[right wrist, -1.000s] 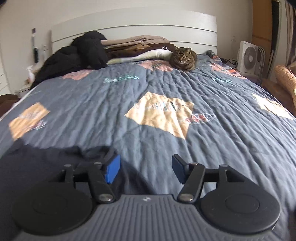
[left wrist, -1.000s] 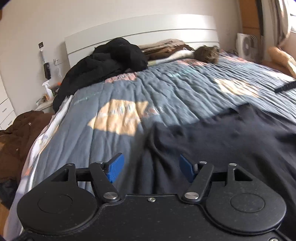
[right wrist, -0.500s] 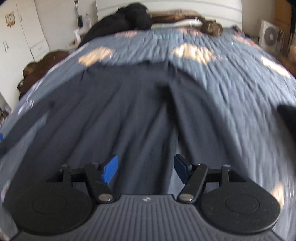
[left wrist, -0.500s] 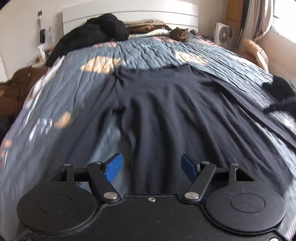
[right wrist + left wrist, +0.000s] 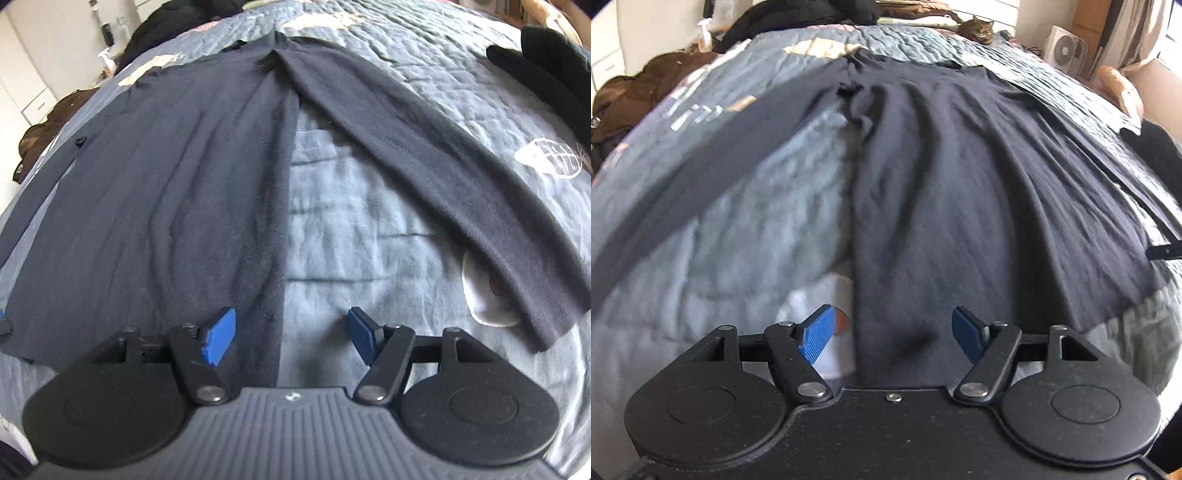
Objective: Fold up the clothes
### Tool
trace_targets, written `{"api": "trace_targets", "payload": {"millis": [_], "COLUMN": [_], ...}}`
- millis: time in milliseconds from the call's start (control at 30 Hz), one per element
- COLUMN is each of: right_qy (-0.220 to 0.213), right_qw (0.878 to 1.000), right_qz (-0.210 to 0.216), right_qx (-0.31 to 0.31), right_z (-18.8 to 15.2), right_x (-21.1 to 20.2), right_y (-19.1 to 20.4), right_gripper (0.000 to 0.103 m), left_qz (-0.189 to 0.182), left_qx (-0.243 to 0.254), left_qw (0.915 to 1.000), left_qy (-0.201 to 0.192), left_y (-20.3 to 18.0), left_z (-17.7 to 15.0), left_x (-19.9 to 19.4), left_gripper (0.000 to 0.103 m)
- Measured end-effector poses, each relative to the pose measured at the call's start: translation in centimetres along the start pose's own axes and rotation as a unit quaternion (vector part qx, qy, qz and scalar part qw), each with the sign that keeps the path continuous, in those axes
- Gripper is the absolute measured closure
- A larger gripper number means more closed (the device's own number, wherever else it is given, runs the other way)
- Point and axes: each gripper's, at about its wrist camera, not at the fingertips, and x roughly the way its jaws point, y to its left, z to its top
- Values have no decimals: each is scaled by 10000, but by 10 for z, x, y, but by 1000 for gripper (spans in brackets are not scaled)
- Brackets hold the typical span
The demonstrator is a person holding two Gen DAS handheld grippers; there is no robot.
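A dark navy long-sleeved top (image 5: 960, 192) (image 5: 166, 192) lies spread flat on a blue-grey quilted bed, its neck at the far end. One sleeve (image 5: 713, 147) runs down the left, the other sleeve (image 5: 424, 147) runs down the right. My left gripper (image 5: 894, 332) hovers open over the lower left corner of the top's body, its side edge between the blue pads. My right gripper (image 5: 291, 332) hovers open over the lower right side edge of the body. Neither pair of pads presses the cloth.
A tabby cat (image 5: 979, 29) lies by the headboard beside a pile of dark and brown clothes (image 5: 812, 14). A white fan (image 5: 1067, 51) stands at the right. A brown garment (image 5: 624, 99) lies on the floor at the left. A black-gloved hand (image 5: 554, 70) shows at the upper right.
Both grippers have swept back from the top's shoulder end near the headboard to its hem end and tilted downward. Their jaws stay open and empty.
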Motion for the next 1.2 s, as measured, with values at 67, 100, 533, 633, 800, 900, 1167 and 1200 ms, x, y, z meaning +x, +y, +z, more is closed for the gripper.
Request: {"api": "trace_targets", "payload": {"millis": [67, 100, 533, 633, 800, 900, 1167, 1200], "right_qy": [-45, -64, -31, -74, -35, -32, 150, 99], "right_qw": [10000, 10000, 9976, 9952, 9928, 9932, 9904, 9903], "right_qz": [25, 45, 572, 797, 1045, 1033, 1078, 1116], "right_qx": [-31, -40, 382, 558, 590, 542, 851, 823], "right_z": [-6, -7, -11, -9, -8, -9, -11, -10], "right_x": [0, -1, -20, -36, -59, -69, -63, -68], "right_y": [1, 1, -5, -12, -14, -16, -34, -33], "right_gripper": [37, 37, 99, 99, 99, 99, 99, 99], "left_qz": [-21, -25, -197, -236, -251, -258, -308, -348], "left_qx": [-14, -31, -455, -510, -373, -315, -666, -656], "left_qw": [10000, 10000, 9984, 9976, 9983, 9987, 9971, 9969], "left_qy": [-25, -55, -267, -416, -381, -315, -209, -268], "left_y": [-4, -5, -3, 3, 3, 1, 12, 11], "left_z": [-9, -13, -13, -7, -8, -17, -22, -19], "left_x": [2, 3, -20, -38, -55, -59, -56, -61], "left_gripper": [40, 46, 98, 98, 98, 98, 98, 98]}}
